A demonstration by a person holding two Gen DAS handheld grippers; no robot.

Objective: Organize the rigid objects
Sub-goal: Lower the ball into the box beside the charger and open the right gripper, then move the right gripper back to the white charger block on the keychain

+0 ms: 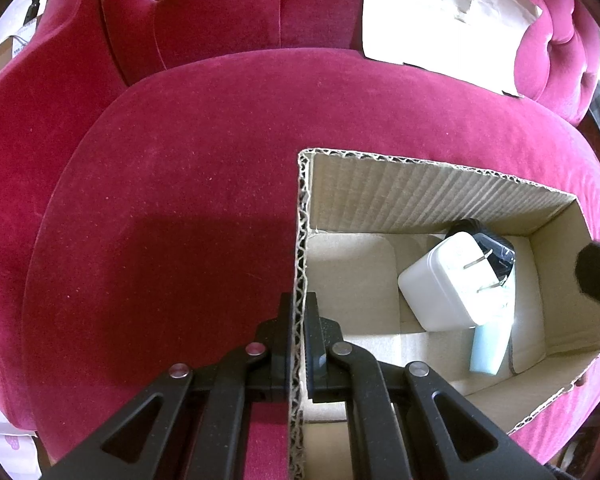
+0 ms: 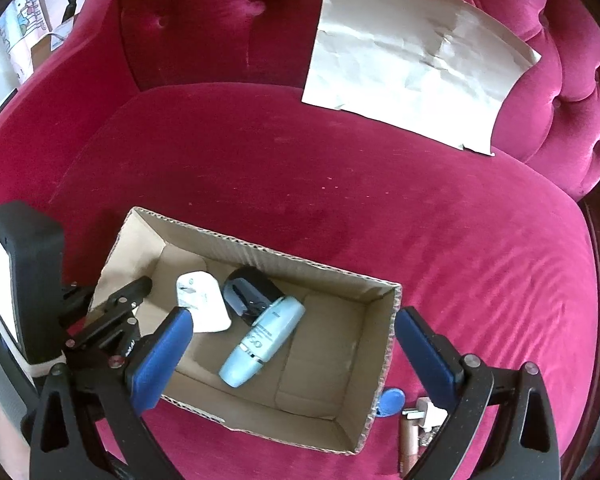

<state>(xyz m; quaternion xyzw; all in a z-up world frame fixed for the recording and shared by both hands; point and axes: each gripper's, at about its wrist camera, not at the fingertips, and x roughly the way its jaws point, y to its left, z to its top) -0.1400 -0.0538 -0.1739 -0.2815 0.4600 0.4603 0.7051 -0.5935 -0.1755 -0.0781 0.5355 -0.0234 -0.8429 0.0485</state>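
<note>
An open cardboard box (image 1: pixel 380 196) (image 2: pixel 284 258) sits on a red velvet seat. Inside lie a white plug adapter (image 1: pixel 440 284) (image 2: pixel 198 300), a black rounded object (image 1: pixel 496 248) (image 2: pixel 248 292) and a light blue tube (image 1: pixel 488 348) (image 2: pixel 264 340). My left gripper (image 1: pixel 299 320) is shut on the box's left wall; it also shows in the right wrist view (image 2: pixel 120 304). My right gripper (image 2: pixel 292 336) is open wide above the box, empty, its blue fingers (image 2: pixel 424 348) straddling the box's right wall.
A crumpled sheet of paper (image 2: pixel 412 56) leans on the seat back. Right of the box lie a blue oval tag (image 2: pixel 392 398), a small white piece (image 2: pixel 424 414) and a rose-gold tube (image 2: pixel 408 444). The red cushion (image 2: pixel 340 184) extends behind the box.
</note>
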